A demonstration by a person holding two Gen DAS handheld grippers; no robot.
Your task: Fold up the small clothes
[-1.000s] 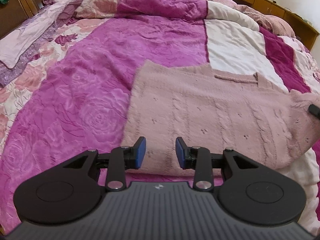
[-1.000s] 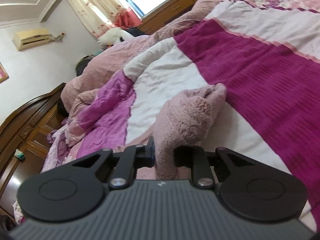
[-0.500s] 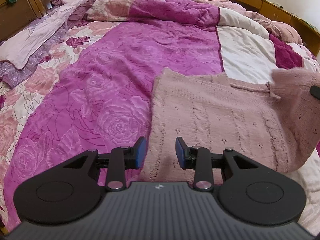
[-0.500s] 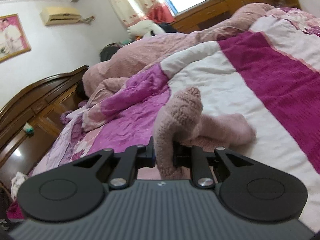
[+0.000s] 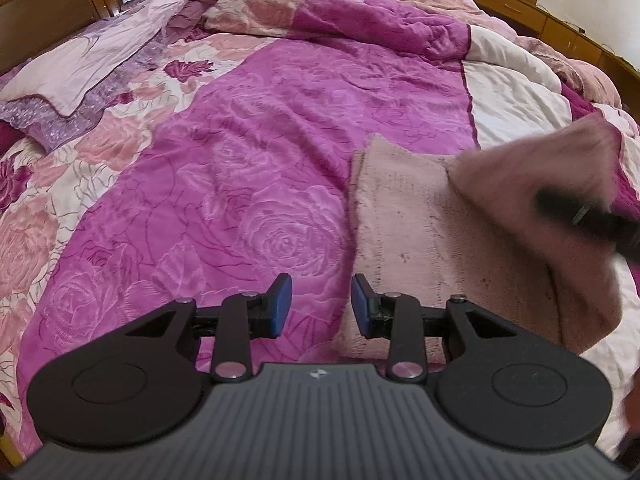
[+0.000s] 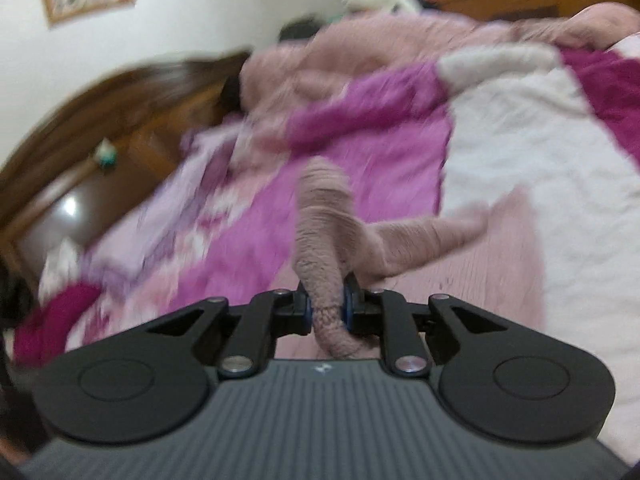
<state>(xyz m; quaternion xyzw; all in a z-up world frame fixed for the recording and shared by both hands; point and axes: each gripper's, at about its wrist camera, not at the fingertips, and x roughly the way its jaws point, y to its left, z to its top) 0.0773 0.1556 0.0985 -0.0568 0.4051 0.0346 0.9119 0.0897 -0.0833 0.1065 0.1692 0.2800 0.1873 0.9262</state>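
On the bed (image 5: 248,168), over a magenta rose-patterned quilt, a pink knitted sweater (image 5: 416,232) lies flat at about 2 o'clock from the left gripper (image 5: 321,306), whose jaws stand spread and empty above the sweater's near left edge. The right gripper (image 6: 325,307) has its jaws pinching a thick bunch of the knit, lifted off the flat part; from the left wrist view this raised side is blurred at 3 o'clock. The knit looks soft, light and stretchy, likely to sag and drag, so hems, cuffs and side seams seem the safest holds.
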